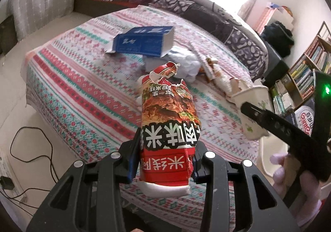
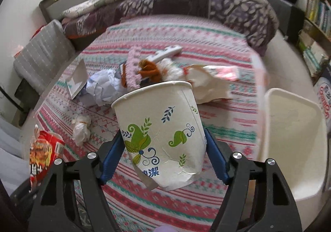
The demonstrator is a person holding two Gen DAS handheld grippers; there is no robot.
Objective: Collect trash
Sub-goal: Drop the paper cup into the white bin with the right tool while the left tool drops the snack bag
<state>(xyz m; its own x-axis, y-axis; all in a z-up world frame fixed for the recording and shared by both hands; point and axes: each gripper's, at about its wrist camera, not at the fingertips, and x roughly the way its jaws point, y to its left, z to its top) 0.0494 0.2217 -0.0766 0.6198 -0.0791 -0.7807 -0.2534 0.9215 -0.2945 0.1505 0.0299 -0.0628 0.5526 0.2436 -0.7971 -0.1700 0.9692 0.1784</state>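
My left gripper (image 1: 165,161) is shut on a torn red noodle wrapper (image 1: 167,120) and holds it upright above the patterned bed (image 1: 82,87). The wrapper also shows in the right wrist view (image 2: 44,151) at the lower left. My right gripper (image 2: 163,155) is shut on a white paper cup (image 2: 161,128) with green leaf prints, tilted, held above the bed. The cup (image 1: 251,103) and right gripper show in the left wrist view at the right. More trash lies on the bed: a blue box (image 1: 142,41), crumpled white paper (image 2: 103,87), a small tissue wad (image 2: 81,128) and brown paper (image 2: 209,85).
A white bin (image 2: 293,138) stands by the bed at the right. A folded quilt (image 2: 186,2) lies at the bed's far end. A bookshelf (image 1: 304,74) stands at the right. Cables (image 1: 31,149) run over the floor at the left. A grey pillow (image 1: 43,4) leans at the far left.
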